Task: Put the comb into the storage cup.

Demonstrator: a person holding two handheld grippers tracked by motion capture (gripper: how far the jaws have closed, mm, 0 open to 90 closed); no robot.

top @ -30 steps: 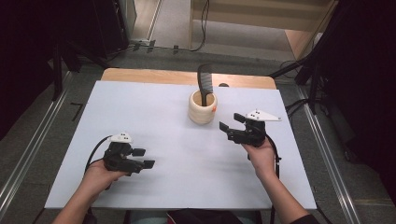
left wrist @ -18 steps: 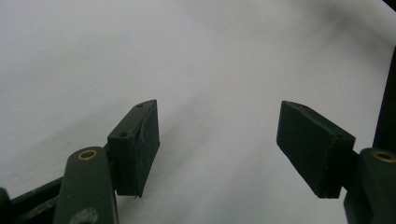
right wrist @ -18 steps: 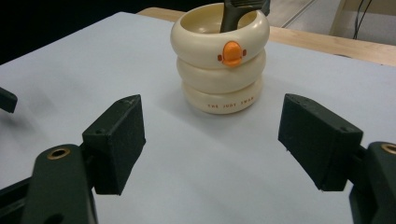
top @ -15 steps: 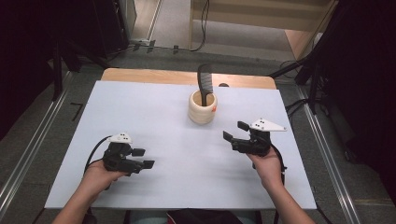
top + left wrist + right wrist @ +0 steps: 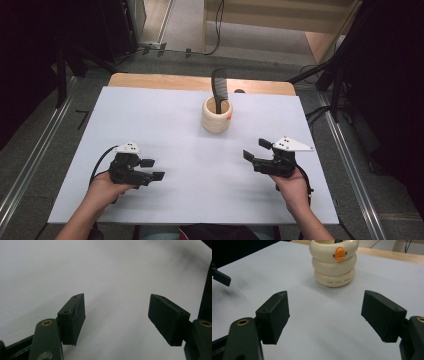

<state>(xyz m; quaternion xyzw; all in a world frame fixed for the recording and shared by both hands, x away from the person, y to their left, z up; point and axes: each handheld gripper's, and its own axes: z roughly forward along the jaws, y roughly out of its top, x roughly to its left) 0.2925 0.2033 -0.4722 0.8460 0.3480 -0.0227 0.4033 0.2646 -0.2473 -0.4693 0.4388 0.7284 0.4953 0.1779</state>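
A cream ringed holder (image 5: 217, 116) stands upright at the middle back of the white table, with a black comb (image 5: 218, 89) standing in it. In the right gripper view the holder (image 5: 335, 262) has an orange duck bill on its front. My right gripper (image 5: 256, 150) rests near the right front of the table, open, nothing between its jaws, well short of the holder. My left gripper (image 5: 152, 169) sits at the left front, also open and empty, its jaws pointing right over bare table (image 5: 115, 290).
The white sheet (image 5: 165, 125) covers most of the table; a strip of wooden tabletop (image 5: 160, 82) shows along the far edge. Dark equipment and cables lie on the floor beyond and to both sides.
My right gripper has drawn back from beside the holder toward the front right of the table. The left gripper has stayed put.
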